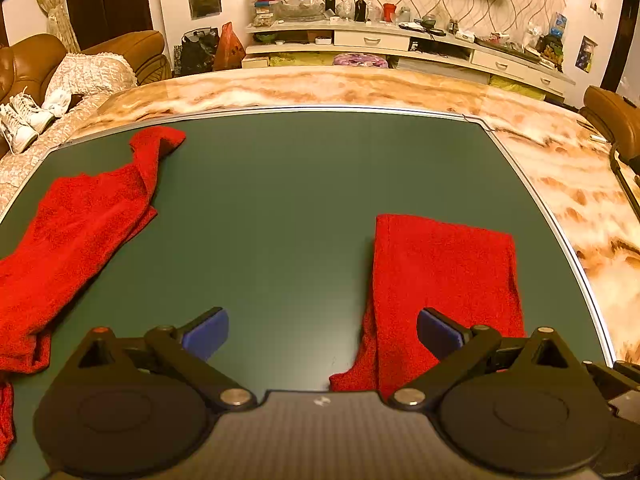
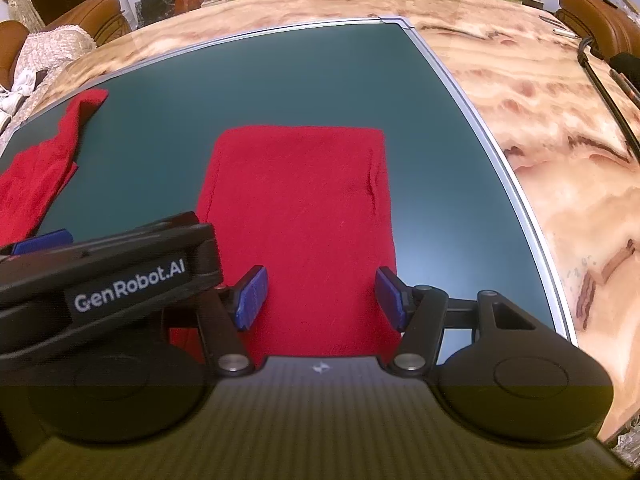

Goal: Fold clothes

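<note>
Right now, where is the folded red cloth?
The folded red cloth lies flat on the green mat, under the open right claw, right of the unfolded red cloth.

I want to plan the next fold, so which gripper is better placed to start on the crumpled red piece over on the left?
Left. The left gripper is open and sits nearer the crumpled red garment, while the right gripper hangs open over the folded red cloth.
</note>
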